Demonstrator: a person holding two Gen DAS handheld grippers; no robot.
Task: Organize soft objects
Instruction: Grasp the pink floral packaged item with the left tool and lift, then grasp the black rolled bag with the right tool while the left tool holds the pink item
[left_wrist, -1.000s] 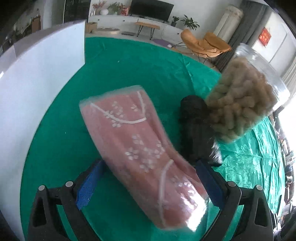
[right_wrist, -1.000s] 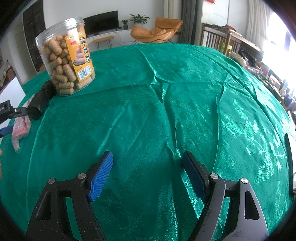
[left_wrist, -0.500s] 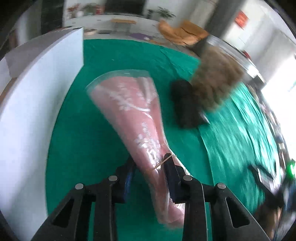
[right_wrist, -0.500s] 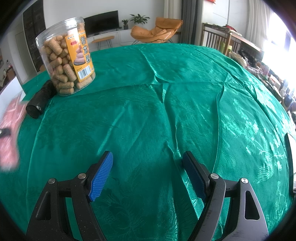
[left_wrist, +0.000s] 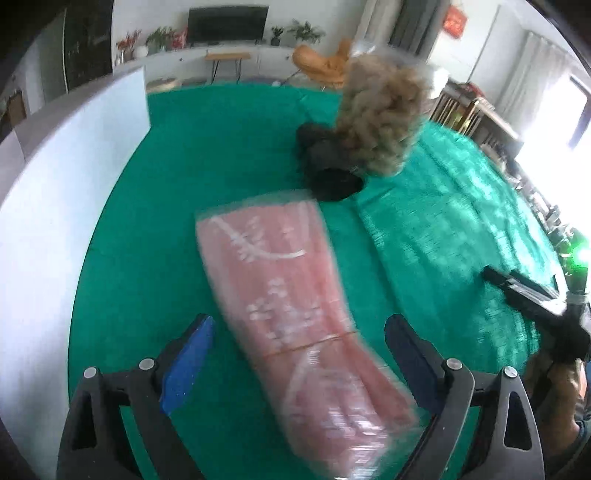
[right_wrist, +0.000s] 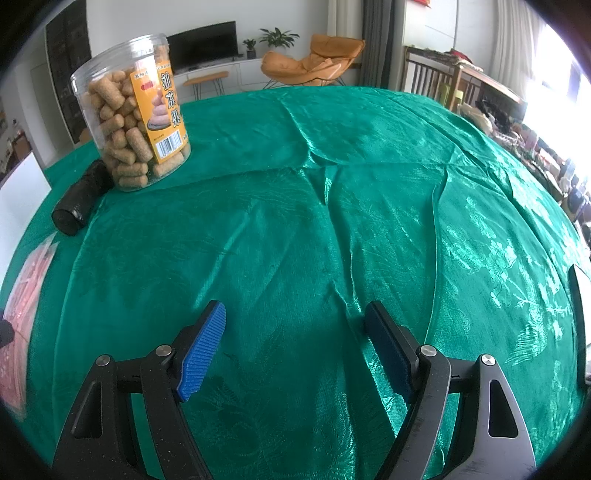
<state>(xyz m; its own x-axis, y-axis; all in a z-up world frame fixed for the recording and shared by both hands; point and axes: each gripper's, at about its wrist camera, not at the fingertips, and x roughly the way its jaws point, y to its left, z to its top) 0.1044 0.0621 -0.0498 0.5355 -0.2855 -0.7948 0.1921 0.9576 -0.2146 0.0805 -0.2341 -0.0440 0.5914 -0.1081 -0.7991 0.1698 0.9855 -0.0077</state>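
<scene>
Since half a second ago the left gripper (left_wrist: 295, 354) has gone from clamped on the pink plastic-wrapped soft pack (left_wrist: 295, 314) to spread wide, and the pack now lies between its blue pads (left_wrist: 188, 365) with a gap on each side. The pack rests lengthwise on the green tablecloth (left_wrist: 184, 192), near the table's left edge; the picture is motion-blurred and contact with the pads cannot be confirmed. Just beyond the pack's far end lies a black roll (left_wrist: 328, 170), and touching that stands a clear jar of tan snack sticks (left_wrist: 380, 122). A white board (left_wrist: 62, 206) stands along the left of the cloth. The right gripper (right_wrist: 295, 347) is spread wide over bare tablecloth, holding nothing, well apart from the pack, which shows at that view's left edge. The right-wrist view has not changed.
</scene>
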